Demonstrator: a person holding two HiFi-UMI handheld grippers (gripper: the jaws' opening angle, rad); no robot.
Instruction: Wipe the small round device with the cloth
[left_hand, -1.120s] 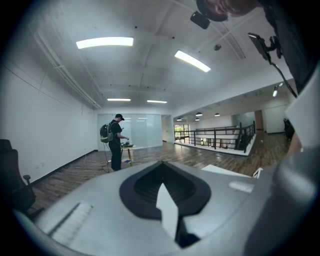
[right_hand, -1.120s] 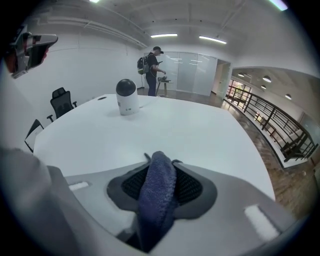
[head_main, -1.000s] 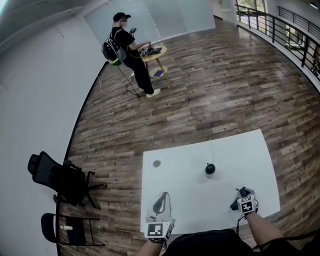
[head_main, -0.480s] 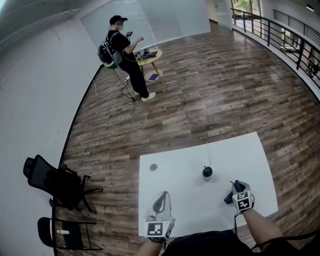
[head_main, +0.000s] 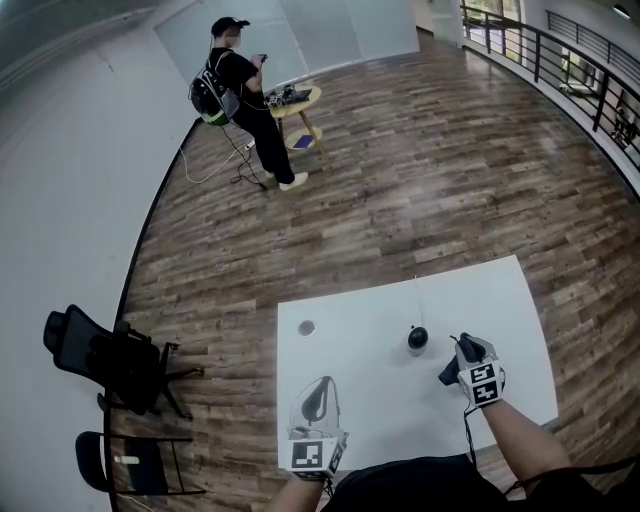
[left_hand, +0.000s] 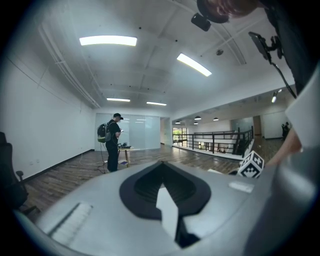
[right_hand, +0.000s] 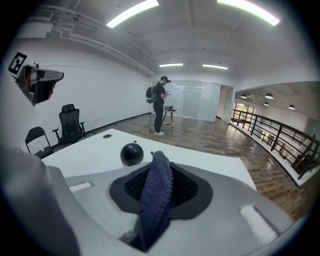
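R gripper (head_main: 452, 362) clamped on dark blue cloth (right_hand: 156, 192). Jaws just been closing; cloth pinched between pads, fold sticking up past tips. Gripper just right of small round device (head_main: 418, 339), not touching it. Device is a black ball shape, upright on white table (head_main: 350, 365), with thin cord (head_main: 416, 300) running from it to far edge. L gripper (head_main: 318, 400) nearer the person and left of device, well apart from it, jaws together, nothing between them. Small disc (head_main: 306, 327) on table, left of device.

I am standing in a big open office room, seeing a wood floor (head_main: 420, 180), a white table (head_main: 360, 360), black office chairs (head_main: 95, 355), long ceiling lights (right_hand: 132, 12) and a black railing (head_main: 570, 65).
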